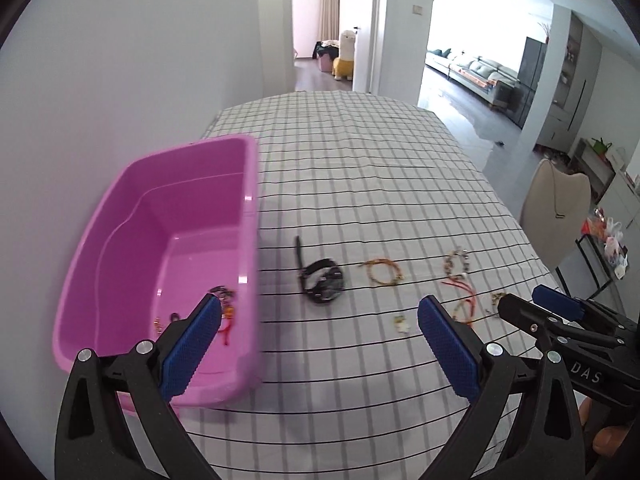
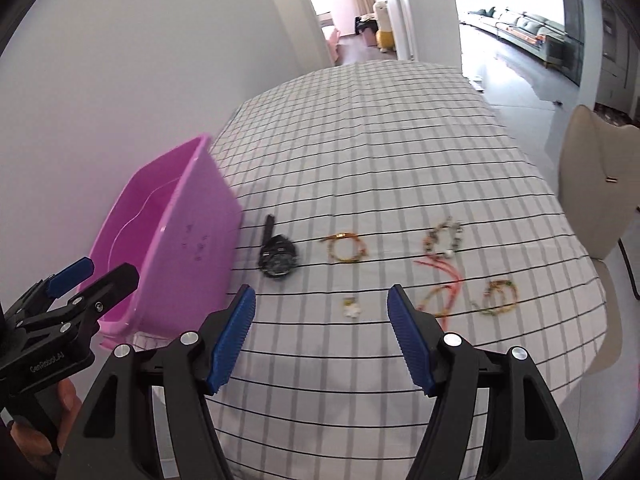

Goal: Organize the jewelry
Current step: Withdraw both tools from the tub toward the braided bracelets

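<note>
A pink plastic bin point(image 1: 120, 248) point(image 2: 192, 208) stands at the table's left and holds a few jewelry pieces point(image 1: 224, 300). On the checked cloth lie a black watch point(image 1: 322, 280) point(image 2: 277, 259), an orange bracelet point(image 1: 382, 272) point(image 2: 346, 247), a beaded bracelet point(image 1: 456, 265) point(image 2: 443, 238), red cords point(image 1: 466, 300) point(image 2: 444, 280), a green-gold bracelet point(image 2: 499, 298) and a small white charm point(image 1: 401, 325) point(image 2: 352, 309). My left gripper point(image 1: 320, 336) is open and empty, its left finger over the bin's near corner. My right gripper point(image 2: 320, 332) is open and empty, above the cloth near the charm.
A white wall runs along the table's left side. A beige chair point(image 1: 556, 216) point(image 2: 596, 184) stands at the table's right edge. The far half of the cloth point(image 1: 340, 140) stretches toward a doorway and a living room.
</note>
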`<state>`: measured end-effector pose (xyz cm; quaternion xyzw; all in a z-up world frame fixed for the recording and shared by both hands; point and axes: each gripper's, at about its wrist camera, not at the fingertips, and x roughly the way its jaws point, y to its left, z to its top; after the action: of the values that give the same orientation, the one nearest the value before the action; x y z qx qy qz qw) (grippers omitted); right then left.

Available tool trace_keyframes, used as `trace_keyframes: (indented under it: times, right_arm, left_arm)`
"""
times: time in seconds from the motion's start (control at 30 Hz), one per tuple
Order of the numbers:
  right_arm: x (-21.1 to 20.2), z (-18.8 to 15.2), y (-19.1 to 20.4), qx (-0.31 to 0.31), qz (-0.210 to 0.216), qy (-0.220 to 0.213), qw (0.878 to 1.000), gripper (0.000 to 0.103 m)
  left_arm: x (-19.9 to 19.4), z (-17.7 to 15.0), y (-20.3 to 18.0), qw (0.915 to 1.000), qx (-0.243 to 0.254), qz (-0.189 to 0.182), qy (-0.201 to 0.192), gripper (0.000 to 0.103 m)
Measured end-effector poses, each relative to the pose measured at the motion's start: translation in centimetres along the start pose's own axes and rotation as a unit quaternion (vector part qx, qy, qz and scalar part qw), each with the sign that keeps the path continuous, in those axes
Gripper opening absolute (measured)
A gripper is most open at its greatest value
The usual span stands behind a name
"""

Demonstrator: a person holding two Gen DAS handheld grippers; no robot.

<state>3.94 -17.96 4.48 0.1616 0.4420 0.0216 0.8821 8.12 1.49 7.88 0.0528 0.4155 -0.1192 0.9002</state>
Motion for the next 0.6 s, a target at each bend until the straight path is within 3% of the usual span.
trace_keyframes:
  times: [0.4,0.6]
  right_arm:
    - [-3.3,-1.0,-11.8,-0.034,0.009,0.011,0.999,0.066]
    - [-3.2,-1.3,-16.9,-0.057,0.031,0.017,0.998,0.066]
  left_arm:
    - [0.3,-1.2,-10.9,0.9992,-0.026,0.028,0.007,0.097]
    - [1.1,-3.2,-14.9,0.9964,-0.067,0.044,0.027,0.097]
